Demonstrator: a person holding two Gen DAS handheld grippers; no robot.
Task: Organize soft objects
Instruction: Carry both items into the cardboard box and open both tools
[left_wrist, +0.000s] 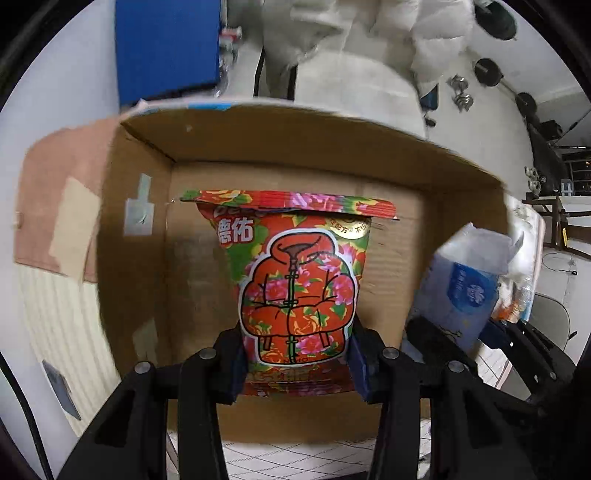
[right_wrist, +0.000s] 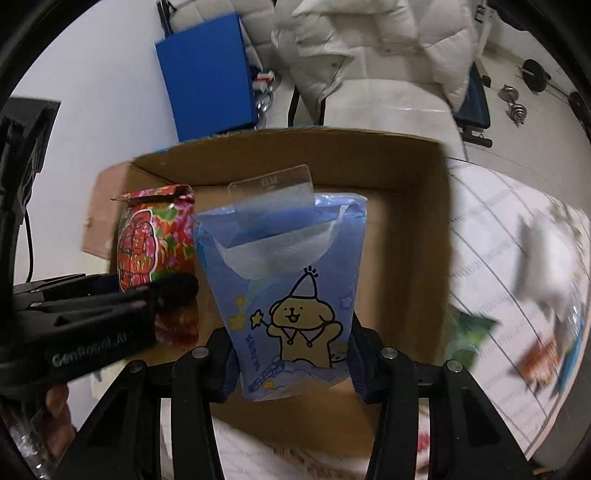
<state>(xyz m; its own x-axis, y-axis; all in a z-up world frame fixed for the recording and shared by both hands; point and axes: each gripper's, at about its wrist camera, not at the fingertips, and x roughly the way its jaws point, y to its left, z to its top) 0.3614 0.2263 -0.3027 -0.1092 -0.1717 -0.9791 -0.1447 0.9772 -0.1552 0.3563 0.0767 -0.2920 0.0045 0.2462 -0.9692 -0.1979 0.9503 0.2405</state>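
My left gripper (left_wrist: 295, 365) is shut on a red floral tissue pack (left_wrist: 295, 280) and holds it over the open cardboard box (left_wrist: 140, 236). My right gripper (right_wrist: 291, 362) is shut on a blue tissue pack (right_wrist: 288, 295) with a cartoon bear, also over the box (right_wrist: 406, 236). The blue pack shows at the right in the left wrist view (left_wrist: 461, 288). The red pack (right_wrist: 155, 240) and the left gripper (right_wrist: 92, 321) show at the left in the right wrist view.
A white padded jacket (right_wrist: 369, 44) lies on a chair behind the box. A blue board (right_wrist: 207, 77) leans on the wall. A pink cloth (left_wrist: 62, 199) lies left of the box. Loose packets (right_wrist: 535, 295) lie on the white gridded surface at right.
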